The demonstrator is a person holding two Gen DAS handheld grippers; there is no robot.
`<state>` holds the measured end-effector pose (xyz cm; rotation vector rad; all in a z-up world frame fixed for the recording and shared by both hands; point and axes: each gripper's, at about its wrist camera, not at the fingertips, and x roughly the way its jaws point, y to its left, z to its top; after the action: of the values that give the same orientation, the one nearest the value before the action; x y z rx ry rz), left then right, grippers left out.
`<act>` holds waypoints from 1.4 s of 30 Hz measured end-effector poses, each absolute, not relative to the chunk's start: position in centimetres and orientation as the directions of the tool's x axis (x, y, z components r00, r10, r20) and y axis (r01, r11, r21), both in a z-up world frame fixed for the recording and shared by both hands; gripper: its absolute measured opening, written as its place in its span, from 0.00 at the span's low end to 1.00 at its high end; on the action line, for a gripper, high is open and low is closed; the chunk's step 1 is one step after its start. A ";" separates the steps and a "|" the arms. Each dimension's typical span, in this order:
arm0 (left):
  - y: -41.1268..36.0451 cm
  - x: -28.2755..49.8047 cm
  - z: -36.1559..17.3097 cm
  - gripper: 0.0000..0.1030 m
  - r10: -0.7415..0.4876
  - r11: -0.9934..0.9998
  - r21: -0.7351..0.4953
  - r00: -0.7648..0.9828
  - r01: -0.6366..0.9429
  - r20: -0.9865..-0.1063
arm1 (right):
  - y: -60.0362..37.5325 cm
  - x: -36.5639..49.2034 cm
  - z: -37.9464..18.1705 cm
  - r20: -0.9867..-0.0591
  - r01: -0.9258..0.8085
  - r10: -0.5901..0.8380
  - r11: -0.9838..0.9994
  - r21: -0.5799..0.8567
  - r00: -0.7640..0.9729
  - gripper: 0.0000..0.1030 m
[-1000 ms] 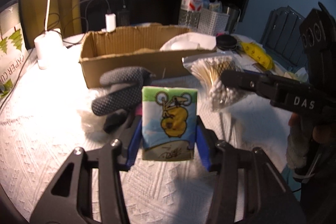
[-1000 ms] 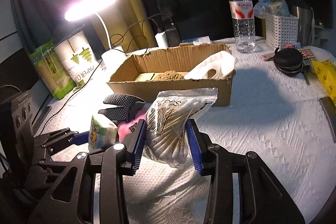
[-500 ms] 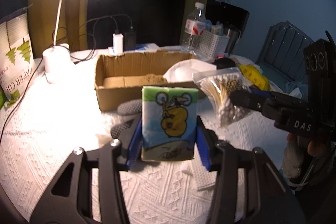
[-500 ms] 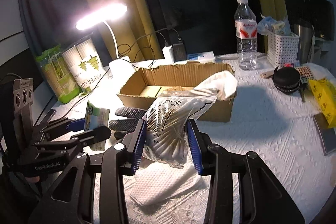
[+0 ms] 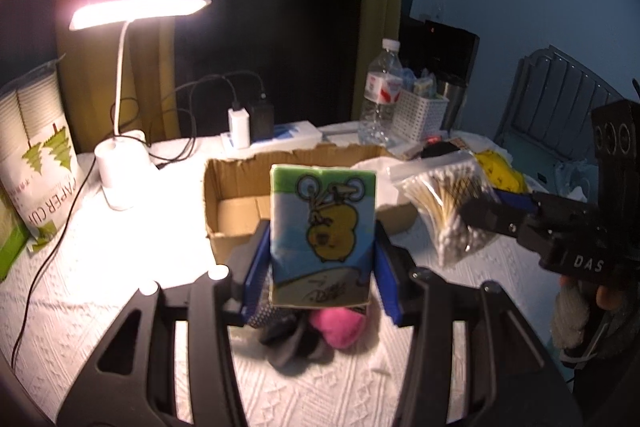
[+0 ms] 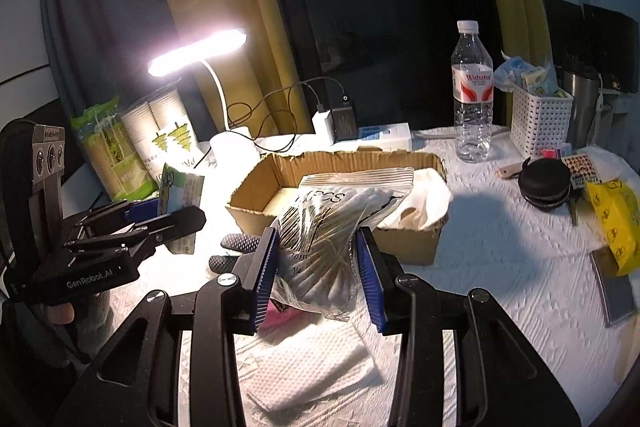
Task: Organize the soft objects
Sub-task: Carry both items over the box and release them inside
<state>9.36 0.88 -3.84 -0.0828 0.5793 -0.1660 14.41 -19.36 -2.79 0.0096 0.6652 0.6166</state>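
Left gripper (image 5: pixel 323 263) is clamped on the tissue pack (image 5: pixel 323 235), right gripper (image 6: pixel 318 273) squeezing the swab bag (image 6: pixel 332 227), both up near the box (image 6: pixel 404 247).

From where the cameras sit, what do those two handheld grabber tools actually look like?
Both are matte black, with angular, triangular-cutout frames and silver screws. Each finger ends in a ribbed blue pad. The left gripper carries white "GenRobot.AI" lettering and a tall block with three round lenses. The right gripper shows "DAS" in white. Bare fingertips grip its handle.
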 end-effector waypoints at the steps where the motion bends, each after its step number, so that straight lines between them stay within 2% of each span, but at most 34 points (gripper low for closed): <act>1: 1.0 9.5 -3.8 0.47 -0.179 0.983 -0.129 0.825 0.130 -0.536 | -19.3 14.5 -2.7 -0.572 -0.533 0.539 0.822 0.198 0.618 0.40; 24: 5.1 15.4 -3.8 0.47 -0.131 0.985 -0.160 0.853 0.056 -0.505 | -19.1 20.9 -2.2 -0.549 -0.533 0.534 0.827 0.180 0.643 0.40; 42: 5.0 21.1 -9.7 0.50 -0.121 0.985 -0.172 0.776 0.017 -0.619 | -17.4 26.8 -8.6 -0.651 -0.518 0.524 0.825 0.228 0.549 0.40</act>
<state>21.12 4.97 -9.66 -0.1602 0.6793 -0.0748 26.84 -17.44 -8.62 0.0091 0.7746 0.6168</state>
